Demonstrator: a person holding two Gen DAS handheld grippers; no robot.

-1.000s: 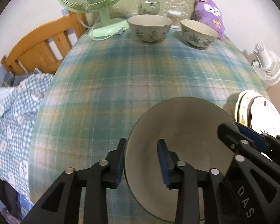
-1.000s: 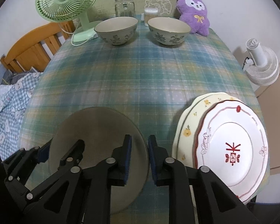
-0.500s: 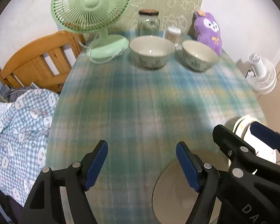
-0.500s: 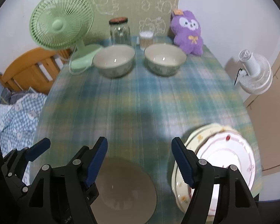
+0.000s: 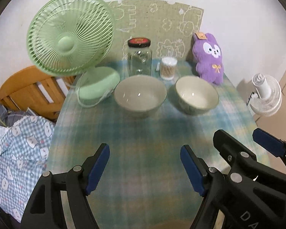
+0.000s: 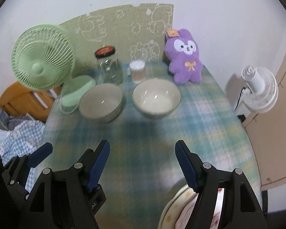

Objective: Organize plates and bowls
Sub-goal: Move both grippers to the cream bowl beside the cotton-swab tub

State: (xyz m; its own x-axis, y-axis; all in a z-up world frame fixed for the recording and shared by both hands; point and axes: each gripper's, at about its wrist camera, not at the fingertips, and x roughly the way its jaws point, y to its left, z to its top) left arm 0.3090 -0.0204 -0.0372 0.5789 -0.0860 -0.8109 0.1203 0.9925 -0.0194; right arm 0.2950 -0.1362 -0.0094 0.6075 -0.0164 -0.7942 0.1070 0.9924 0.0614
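Two cream bowls with a leaf pattern stand side by side at the far end of the plaid table: the left bowl and the right bowl. My left gripper hangs open above the bare cloth with nothing between its pads. My right gripper is open and empty too, and also shows at the right of the left wrist view. A stack of plates, cream under white with red trim, peeks out below the right gripper. The grey plate is out of view.
Behind the bowls stand a green desk fan, a glass jar, a tub of cotton swabs and a purple plush toy. Off the table are a white fan at the right and a wooden bed frame with checked bedding at the left.
Both grippers opened and let go of the grey plate, then rose and tilted up. The plate slid out of the bottom of both views, and the bowls now sit nearer the middle.
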